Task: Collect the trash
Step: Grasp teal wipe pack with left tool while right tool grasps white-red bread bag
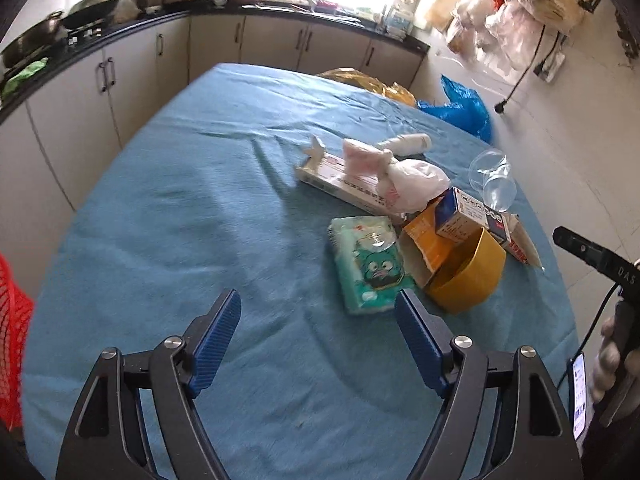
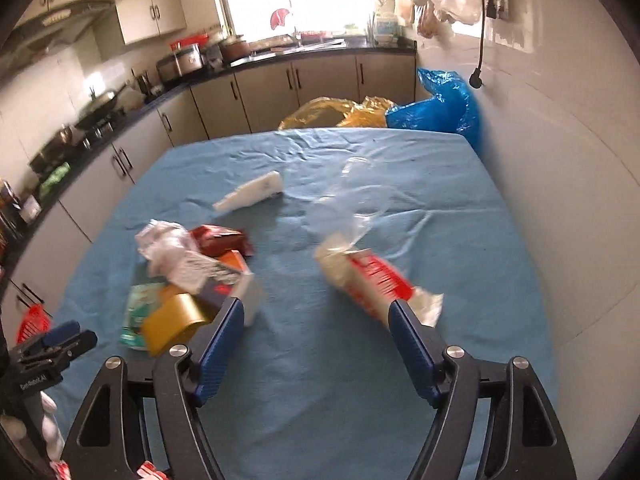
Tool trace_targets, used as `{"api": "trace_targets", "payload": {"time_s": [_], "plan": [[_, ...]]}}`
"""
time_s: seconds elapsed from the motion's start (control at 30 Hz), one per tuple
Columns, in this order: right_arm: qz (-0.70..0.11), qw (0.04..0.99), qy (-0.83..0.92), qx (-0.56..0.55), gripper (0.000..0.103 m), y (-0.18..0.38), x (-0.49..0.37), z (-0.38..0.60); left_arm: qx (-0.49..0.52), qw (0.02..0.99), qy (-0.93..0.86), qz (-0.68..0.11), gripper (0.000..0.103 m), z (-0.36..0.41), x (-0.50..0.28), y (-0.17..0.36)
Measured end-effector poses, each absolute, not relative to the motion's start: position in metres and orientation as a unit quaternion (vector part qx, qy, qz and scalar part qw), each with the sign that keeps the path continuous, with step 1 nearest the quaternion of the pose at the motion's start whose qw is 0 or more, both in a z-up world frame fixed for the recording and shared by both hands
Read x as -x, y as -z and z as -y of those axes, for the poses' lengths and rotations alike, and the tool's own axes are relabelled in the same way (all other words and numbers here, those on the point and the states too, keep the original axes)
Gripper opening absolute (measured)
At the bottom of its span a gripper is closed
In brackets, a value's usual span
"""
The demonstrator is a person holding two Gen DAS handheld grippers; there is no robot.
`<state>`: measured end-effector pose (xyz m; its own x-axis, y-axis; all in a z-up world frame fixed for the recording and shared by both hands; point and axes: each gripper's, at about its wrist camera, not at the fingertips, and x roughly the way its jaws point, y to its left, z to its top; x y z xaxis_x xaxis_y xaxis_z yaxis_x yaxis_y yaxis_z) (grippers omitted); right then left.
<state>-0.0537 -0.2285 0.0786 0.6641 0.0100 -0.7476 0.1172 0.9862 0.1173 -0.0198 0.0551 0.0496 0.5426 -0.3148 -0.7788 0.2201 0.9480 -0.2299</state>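
Trash lies in a heap on the blue tablecloth. In the left wrist view I see a green tissue pack, a yellow tape roll, an orange carton, a blue-and-white box, a long flat box, a crumpled white bag, a white bottle and a clear plastic cup. My left gripper hangs open just short of the tissue pack, nothing between its fingers. My right gripper is open over bare cloth, between the heap and a red-and-white wrapper.
A red mesh basket sits at the table's left edge. Yellow and blue plastic bags lie beyond the far edge. Kitchen counters with pans run along the left and back. A wall closes the right side.
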Motion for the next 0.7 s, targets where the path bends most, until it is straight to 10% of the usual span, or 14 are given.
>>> {"api": "trace_targets", "payload": {"time_s": [0.57, 0.7], "plan": [[-0.493, 0.866, 0.076, -0.008, 0.08, -0.005, -0.008, 0.258, 0.012, 0.869, 0.153, -0.471, 0.088, -0.007, -0.025, -0.018], [-0.497, 0.864, 0.079, -0.017, 0.065, 0.0, -0.009, 0.258, -0.006, 0.873, 0.149, -0.464, 0.088, 0.001, -0.024, -0.017]]}}
